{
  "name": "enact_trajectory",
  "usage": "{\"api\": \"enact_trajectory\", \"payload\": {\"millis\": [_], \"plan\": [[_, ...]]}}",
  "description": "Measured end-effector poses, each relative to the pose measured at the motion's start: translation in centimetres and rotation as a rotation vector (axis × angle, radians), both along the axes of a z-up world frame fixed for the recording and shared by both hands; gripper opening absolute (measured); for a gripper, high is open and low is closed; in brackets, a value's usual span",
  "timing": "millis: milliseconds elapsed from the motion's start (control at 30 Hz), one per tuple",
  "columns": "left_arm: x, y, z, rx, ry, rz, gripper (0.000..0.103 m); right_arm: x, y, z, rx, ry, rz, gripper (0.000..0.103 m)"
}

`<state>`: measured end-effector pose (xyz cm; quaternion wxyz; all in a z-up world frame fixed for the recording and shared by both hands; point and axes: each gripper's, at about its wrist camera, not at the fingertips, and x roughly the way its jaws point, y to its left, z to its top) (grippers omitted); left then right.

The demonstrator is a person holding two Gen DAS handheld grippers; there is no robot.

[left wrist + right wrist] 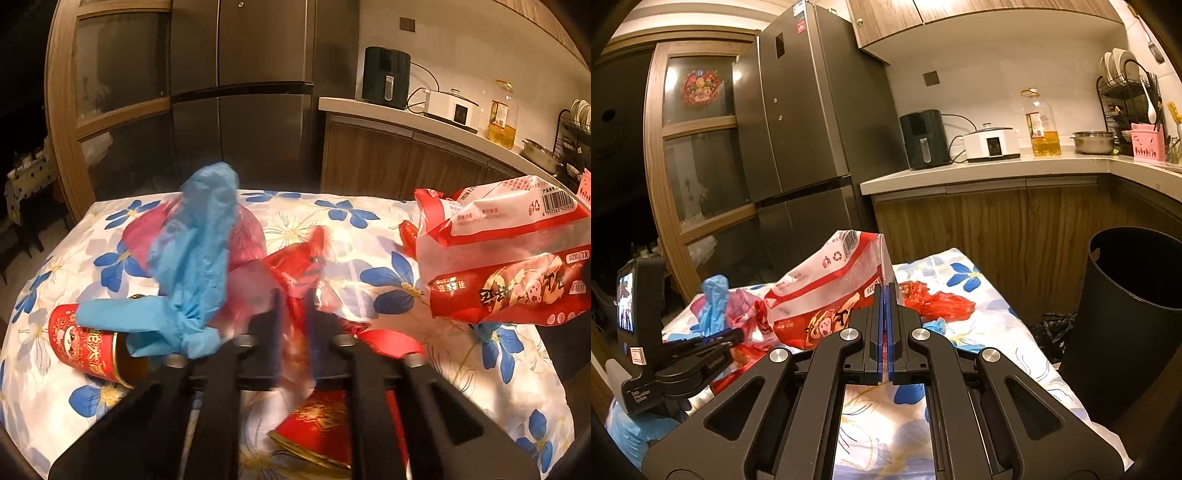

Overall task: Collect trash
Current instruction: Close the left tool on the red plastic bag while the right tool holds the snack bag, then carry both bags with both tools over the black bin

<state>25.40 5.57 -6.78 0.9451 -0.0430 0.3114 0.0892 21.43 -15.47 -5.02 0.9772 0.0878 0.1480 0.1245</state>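
My left gripper (293, 295) is shut on a red and clear plastic bag (295, 269) and holds it above the flowered tablecloth (369, 221). A blue glove (195, 258) hangs just left of it. A red cup (88, 343) lies on its side at the left, and another red cup (317, 424) lies under the gripper. My right gripper (885, 295) is shut on the edge of a red and white food package (827, 291), lifted off the table; the package also shows at the right in the left wrist view (506, 254). The left gripper also shows in the right wrist view (735, 336).
A black trash bin (1126, 325) stands right of the table. A crumpled red bag (938, 302) and a blue glove (936, 326) lie on the cloth (979, 295). A fridge (812, 129) and a counter (997, 170) with appliances are behind.
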Motion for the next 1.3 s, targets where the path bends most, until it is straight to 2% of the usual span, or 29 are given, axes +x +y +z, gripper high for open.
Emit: {"api": "enact_trajectory", "payload": {"millis": [133, 333, 633, 933, 1300], "plan": [[-1.1, 0.3, 0.5, -0.029, -0.032, -0.007, 0.000, -0.1, -0.1, 0.1, 0.000, -0.003, -0.001, 0.001], [-4.1, 0.1, 3.2, -0.066, -0.134, -0.024, 0.000, -0.7, -0.7, 0.5, 0.013, -0.015, -0.009, 0.001], [-7.5, -1.2, 6.5, -0.075, -0.236, -0.037, 0.000, -2.5, -2.6, 1.8, 0.031, -0.052, -0.034, 0.001], [-8.3, -4.6, 8.0, -0.075, -0.271, -0.098, 0.000, -4.6, -6.1, 2.9, 0.045, -0.087, -0.087, 0.001], [-7.1, -11.4, 9.2, -0.081, -0.283, -0.225, 0.000, -6.4, -11.7, 3.8, 0.056, -0.115, -0.201, 0.001]]}}
